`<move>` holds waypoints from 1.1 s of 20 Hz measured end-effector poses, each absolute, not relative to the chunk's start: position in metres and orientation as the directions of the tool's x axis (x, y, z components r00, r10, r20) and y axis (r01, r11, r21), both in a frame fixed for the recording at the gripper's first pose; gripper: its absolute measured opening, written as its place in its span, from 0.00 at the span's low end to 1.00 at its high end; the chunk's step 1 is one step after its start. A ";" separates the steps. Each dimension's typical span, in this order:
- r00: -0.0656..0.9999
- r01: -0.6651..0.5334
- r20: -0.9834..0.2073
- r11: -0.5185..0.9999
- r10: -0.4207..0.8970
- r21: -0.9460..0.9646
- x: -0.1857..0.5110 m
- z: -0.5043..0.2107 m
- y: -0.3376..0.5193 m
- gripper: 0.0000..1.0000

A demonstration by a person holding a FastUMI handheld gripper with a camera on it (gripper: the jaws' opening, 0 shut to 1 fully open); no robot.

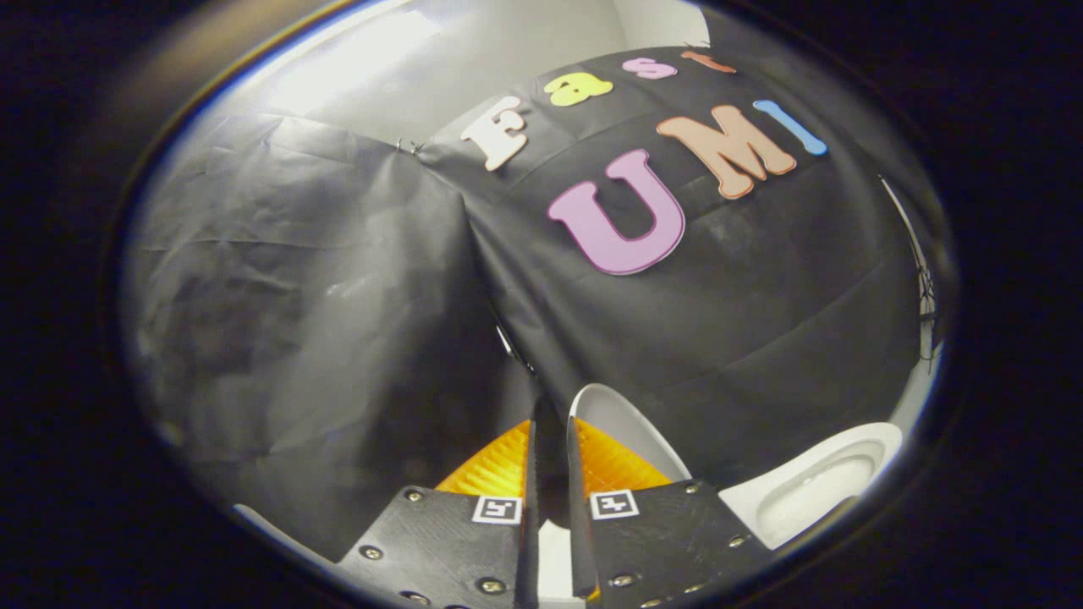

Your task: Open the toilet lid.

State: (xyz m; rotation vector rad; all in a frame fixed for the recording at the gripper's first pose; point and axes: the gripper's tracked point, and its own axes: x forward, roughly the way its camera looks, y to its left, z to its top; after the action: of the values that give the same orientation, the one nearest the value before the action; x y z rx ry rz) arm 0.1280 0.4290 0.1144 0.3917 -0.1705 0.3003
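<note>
I have the hand-held gripper pointed up along the booth's black cloth wall, and its two fingers stand close together with only a narrow dark slit between them. Whether they pinch anything in that slit I cannot tell; nothing is plainly held there.

The toilet lid is raised: its white, rounded upper edge rises just beyond the right finger's tip, and it stands upright, at or near the cloth wall behind it. The right finger overlaps the lid's lower part, so I cannot say whether the finger touches it or only sits in front of it.

Off to the right of the fingers and lower down, the toilet bowl lies open, its white rim curving around a pale hollow. A strip of the same white shows low between the fingers, though I cannot tell which part of the toilet that is.

Above the cloth, a pale plain wall with a soft bright patch runs across the top of the booth.
</note>
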 end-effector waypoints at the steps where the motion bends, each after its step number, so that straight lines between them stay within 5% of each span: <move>1: 0.940 -0.318 0.242 0.880 0.242 0.352 0.127 0.124 0.425 0.15; 17: 0.968 -0.055 0.250 0.989 0.019 0.139 0.090 0.163 0.258 0.21; 22: 0.971 0.007 0.237 0.994 -0.032 0.105 0.080 0.155 0.217 0.50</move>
State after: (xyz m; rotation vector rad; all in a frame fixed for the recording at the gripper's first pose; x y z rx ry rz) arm 0.0804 0.2173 0.1554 0.1036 -0.2409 -0.0195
